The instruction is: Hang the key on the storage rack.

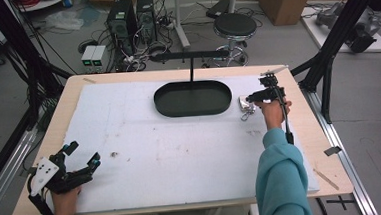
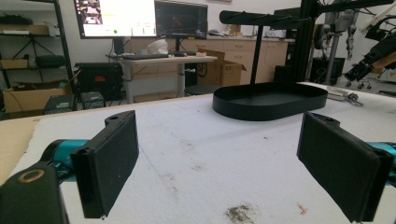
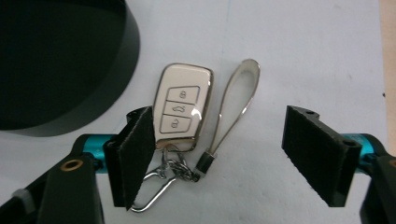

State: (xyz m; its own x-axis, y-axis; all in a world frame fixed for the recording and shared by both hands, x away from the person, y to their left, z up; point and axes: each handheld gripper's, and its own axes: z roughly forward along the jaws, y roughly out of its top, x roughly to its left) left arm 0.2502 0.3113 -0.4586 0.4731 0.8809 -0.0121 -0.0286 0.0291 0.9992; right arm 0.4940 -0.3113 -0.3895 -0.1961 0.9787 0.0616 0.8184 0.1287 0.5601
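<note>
At the bench's far right, just beside the black tray (image 1: 193, 98), the right tool (image 3: 219, 158) hangs spread over the key fob (image 3: 182, 107), not yet pinching. Next: lower and squeeze. The left tool (image 1: 83, 154) rests spread near-left.

high view: above the near edge, facing forward and down over the whole bench (image 1: 130, 141) | left gripper view: low, level, facing the black tray (image 2: 271, 100) | right gripper view: close, straight down beside that tray (image 3: 56, 70)
</note>
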